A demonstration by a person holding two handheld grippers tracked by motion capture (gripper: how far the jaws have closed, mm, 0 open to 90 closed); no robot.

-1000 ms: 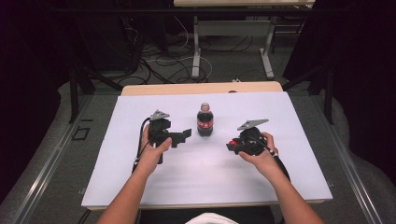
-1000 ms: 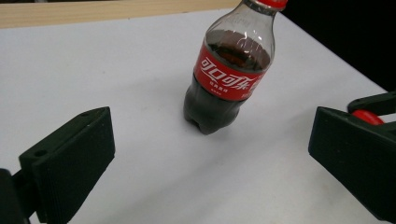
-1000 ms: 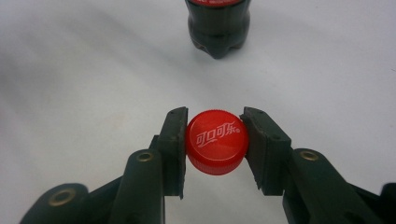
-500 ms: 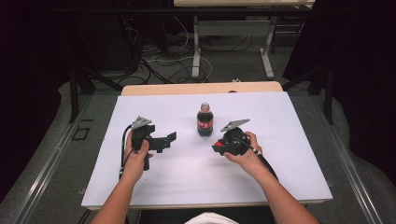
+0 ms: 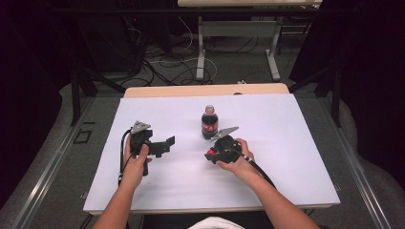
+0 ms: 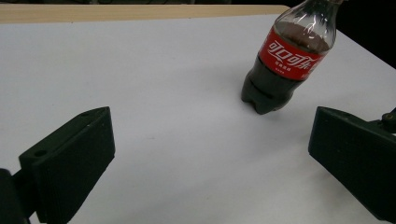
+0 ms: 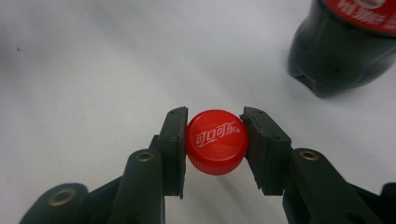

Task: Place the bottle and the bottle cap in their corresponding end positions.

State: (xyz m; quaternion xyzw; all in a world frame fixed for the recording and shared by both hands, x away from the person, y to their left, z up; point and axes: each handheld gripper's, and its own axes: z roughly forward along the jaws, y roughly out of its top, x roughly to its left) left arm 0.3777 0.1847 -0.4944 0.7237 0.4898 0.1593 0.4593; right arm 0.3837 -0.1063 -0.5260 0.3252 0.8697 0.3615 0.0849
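The round red plastic screw cap (image 7: 216,142) is carrying white Coca-Cola lettering in Chinese characters, and its printed top is facing the camera in the right gripper view. The same white script is running across the red label of the dark plastic cola bottle (image 6: 285,60); smaller print beneath it is too blurred to read. The bottle is standing upright on the white table sheet (image 5: 286,143), long axis vertical, neck open as far as the high view shows. The right gripper (image 7: 215,144) is clenching the cap between its two black pads, one on each side of the ribbed edge, just above the sheet and just in front of the bottle's base. The left gripper (image 5: 167,143) is standing released, jaws wide apart, pointing toward the bottle with bare sheet between them. Nothing is lying between either gripper and the bottle. Beyond the table's wooden far edge (image 5: 205,89), cables (image 5: 167,62) are trailing across the floor.
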